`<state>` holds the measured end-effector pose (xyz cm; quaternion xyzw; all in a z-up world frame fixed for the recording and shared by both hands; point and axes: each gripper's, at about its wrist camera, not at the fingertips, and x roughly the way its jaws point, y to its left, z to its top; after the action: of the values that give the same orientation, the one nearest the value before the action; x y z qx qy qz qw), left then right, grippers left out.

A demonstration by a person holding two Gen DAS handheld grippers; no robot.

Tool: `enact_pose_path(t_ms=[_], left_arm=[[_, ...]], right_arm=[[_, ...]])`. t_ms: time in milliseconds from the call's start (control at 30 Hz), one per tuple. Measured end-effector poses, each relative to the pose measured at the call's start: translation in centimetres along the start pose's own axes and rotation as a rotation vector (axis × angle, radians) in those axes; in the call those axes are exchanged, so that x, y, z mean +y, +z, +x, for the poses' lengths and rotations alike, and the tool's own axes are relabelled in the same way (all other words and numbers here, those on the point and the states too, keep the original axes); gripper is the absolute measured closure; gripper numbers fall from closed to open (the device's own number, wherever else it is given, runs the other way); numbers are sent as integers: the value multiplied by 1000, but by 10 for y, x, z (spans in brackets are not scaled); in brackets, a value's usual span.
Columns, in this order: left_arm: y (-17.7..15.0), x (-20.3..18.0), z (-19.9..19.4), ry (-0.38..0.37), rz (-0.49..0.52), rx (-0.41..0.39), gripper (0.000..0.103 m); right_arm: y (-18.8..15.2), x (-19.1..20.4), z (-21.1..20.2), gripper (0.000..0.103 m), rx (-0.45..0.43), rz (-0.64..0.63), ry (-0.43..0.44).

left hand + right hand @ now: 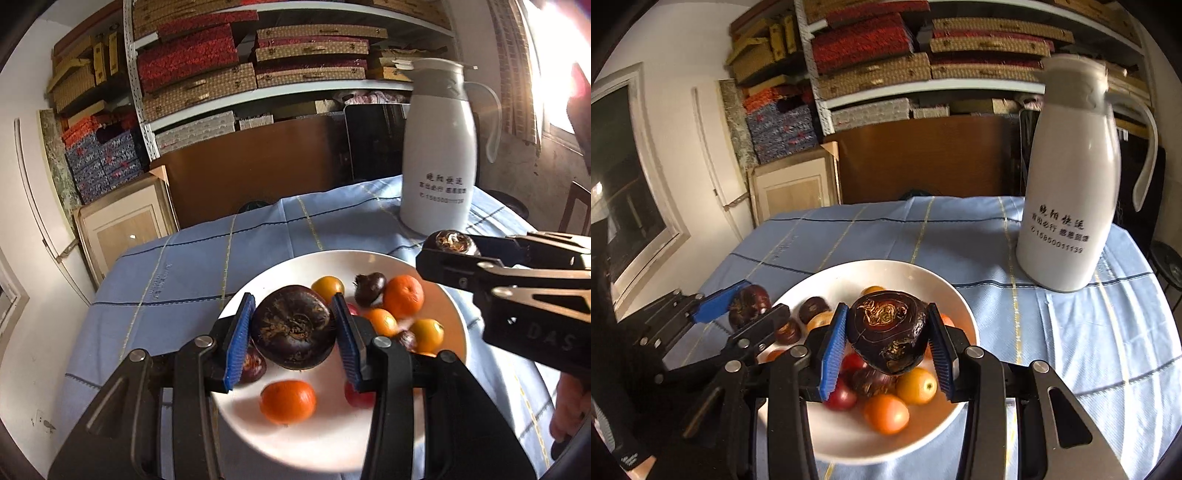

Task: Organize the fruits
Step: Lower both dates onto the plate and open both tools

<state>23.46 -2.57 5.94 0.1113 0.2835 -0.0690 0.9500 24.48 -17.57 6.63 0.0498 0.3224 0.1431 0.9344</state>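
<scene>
We hold two tongs over a white plate (303, 435) of fruit on a blue checked cloth covering the surface (1071, 332). The left tongs (293, 332) clench one dark purple mangosteen (293, 326) above the plate's near left side. The right tongs (886, 343) grasp a second mangosteen (888, 332) above the plate's middle. We count about five orange fruits, plus smaller dark and red ones. One white thermos jug (1071, 177) stands beyond the plate, right, well apart. Open cloth lies left and behind.
</scene>
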Motion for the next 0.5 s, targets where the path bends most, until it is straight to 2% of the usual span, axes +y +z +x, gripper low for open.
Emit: enact_pose_path(t_ms=[233,500], left_arm=[[5,11,47,-48,-60,59,62],[-6,8,96,-71,-53,155,62]], right_arm=[[8,-7,50,61,68,48,-13],[-3,-10,88,60,133,31,-43]])
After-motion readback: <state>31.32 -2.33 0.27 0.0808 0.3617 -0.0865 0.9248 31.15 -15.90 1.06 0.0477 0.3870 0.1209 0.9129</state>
